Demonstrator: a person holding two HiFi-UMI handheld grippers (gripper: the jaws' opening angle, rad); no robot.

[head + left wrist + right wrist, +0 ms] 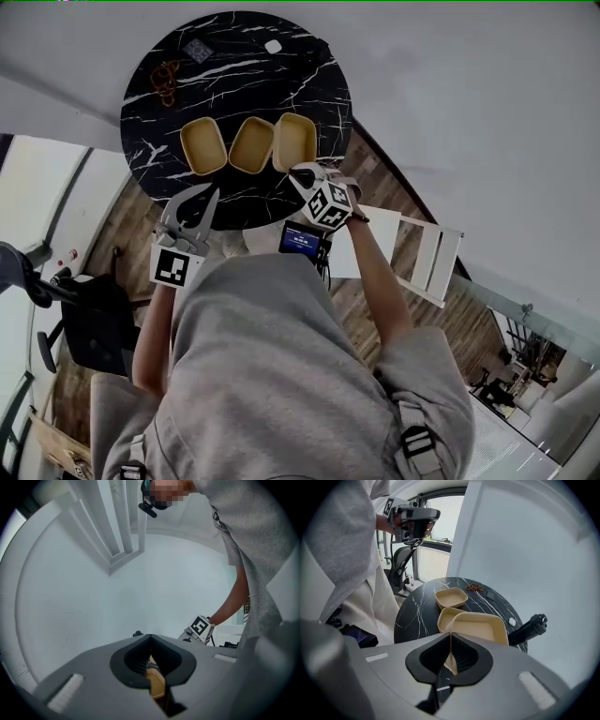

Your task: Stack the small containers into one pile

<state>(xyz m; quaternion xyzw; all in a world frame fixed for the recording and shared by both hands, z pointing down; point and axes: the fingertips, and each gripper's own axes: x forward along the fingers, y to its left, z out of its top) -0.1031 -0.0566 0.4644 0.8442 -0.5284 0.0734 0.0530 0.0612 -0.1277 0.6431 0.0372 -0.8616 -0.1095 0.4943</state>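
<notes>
Three small containers (252,144) line the table (234,56); my right gripper (451,644) is clamped on the thin rim of the right-hand container (480,627). That pinch (one edge only) could slip, dropping it askew onto the middle container (445,616). My left gripper (150,641) is closed, empty.

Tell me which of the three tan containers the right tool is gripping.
The right-hand container in the head view: the right tool pinches its near rim, while the middle container and left container lie ungripped.
</notes>
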